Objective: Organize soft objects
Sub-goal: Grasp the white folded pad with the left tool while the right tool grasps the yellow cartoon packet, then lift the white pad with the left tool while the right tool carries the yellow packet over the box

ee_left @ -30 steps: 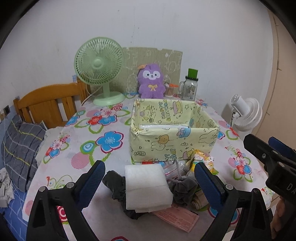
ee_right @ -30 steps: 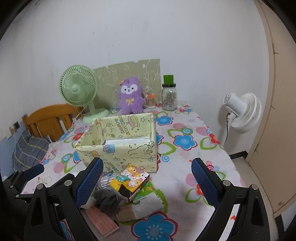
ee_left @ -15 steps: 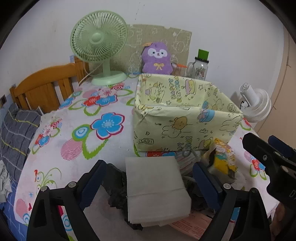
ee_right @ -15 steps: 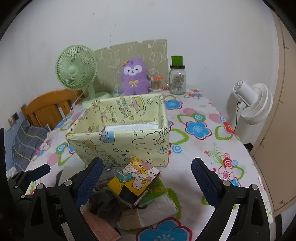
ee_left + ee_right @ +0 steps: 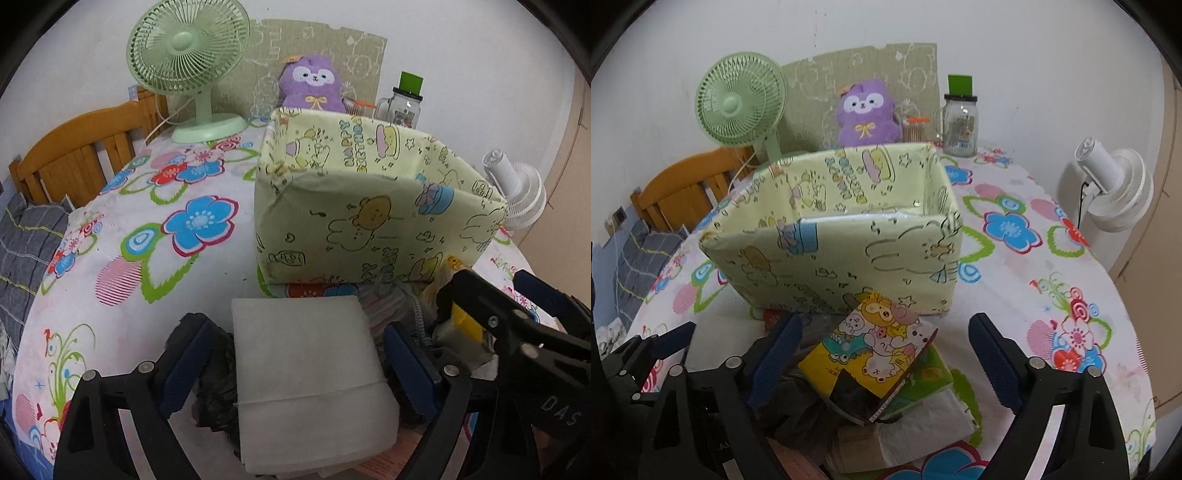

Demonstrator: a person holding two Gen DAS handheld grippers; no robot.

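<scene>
A white folded pad lies on a black cloth on the flowered table. My left gripper straddles the pad, jaws closing, and its pads stand a little off the pad's sides. In the right wrist view a cartoon-printed packet tops a pile with a grey cloth, a green pack and a white tissue pack. My right gripper is around the packet, jaws closing, not touching it. A yellow-green paper-covered box stands open-topped just behind.
At the back stand a purple plush, a green fan, a glass jar and a toothpick holder. A white fan is off the table's right edge, a wooden chair at the left. A pink paper lies under the pile.
Both grippers have come down and forward onto the pile, so the box and the pile look larger. Both pairs of jaws have narrowed a little.
</scene>
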